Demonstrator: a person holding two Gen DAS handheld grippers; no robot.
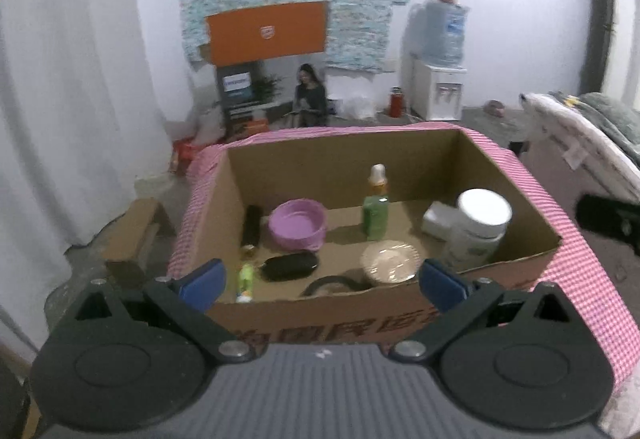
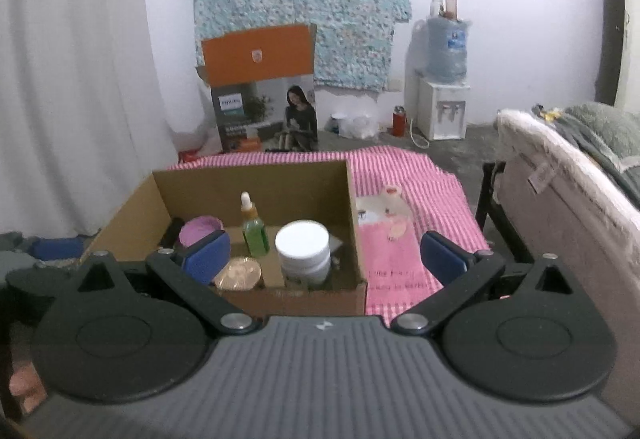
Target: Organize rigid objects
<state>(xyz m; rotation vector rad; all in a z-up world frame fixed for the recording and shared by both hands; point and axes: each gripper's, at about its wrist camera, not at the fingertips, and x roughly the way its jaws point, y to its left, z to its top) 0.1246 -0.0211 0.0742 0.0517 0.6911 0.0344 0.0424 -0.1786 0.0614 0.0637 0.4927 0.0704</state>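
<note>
Facing cardboard box (image 1: 280,313) (tongs (image 1: 320,281) agape)

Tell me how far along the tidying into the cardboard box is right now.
Looks nearly done. The cardboard box already holds the purple bowl, green dropper bottle, white-lidded jar, black case and round gold tin. Nothing is in hand: the left gripper and right gripper are both open and empty. No loose items show on the pink cloth.

Both tongs, left (image 1: 320,281) and right (image 2: 325,257), had blue pads on black arms, silver screws, round black discs and ribbed grey bodies.
</note>
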